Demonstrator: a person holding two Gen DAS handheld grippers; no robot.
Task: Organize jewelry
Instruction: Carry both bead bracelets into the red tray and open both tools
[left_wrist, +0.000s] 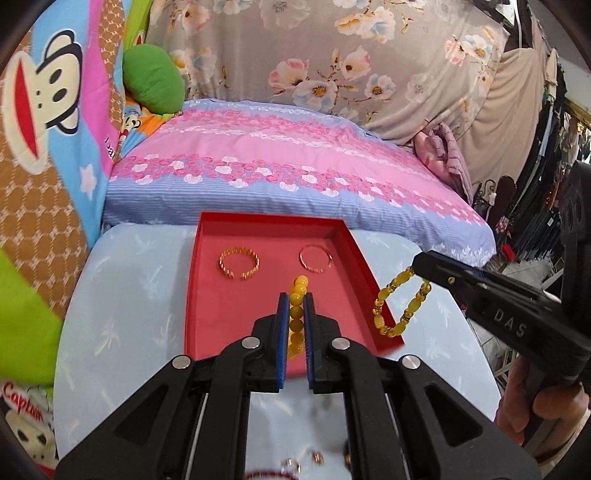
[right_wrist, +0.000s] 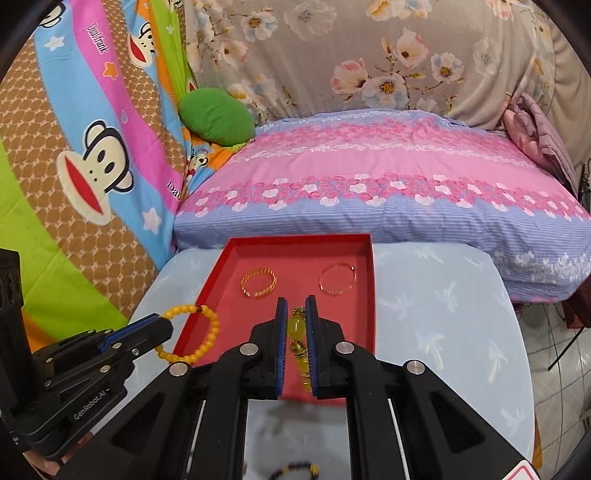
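Note:
A red tray (left_wrist: 258, 230) (right_wrist: 306, 242) sits on a pale blue round table. In it lie a twisted gold bangle (left_wrist: 239, 263) (right_wrist: 259, 282) and a thin rose-gold bangle (left_wrist: 315, 259) (right_wrist: 337, 278). My left gripper (left_wrist: 296, 301) (right_wrist: 168, 326) is shut on a round-bead yellow bracelet (left_wrist: 296, 310) (right_wrist: 192, 334), held above the tray's near left part. My right gripper (right_wrist: 296, 304) (left_wrist: 417, 266) is shut on an oval-bead yellow bracelet (right_wrist: 296, 326) (left_wrist: 400, 306), hanging over the tray's right wall.
A pink and lilac floral cushion (left_wrist: 295, 166) lies just behind the tray. More small rings (left_wrist: 295, 463) and a dark beaded bracelet (right_wrist: 295, 470) lie on the table (left_wrist: 129, 295) below the grippers. A cartoon blanket (right_wrist: 74, 147) is on the left.

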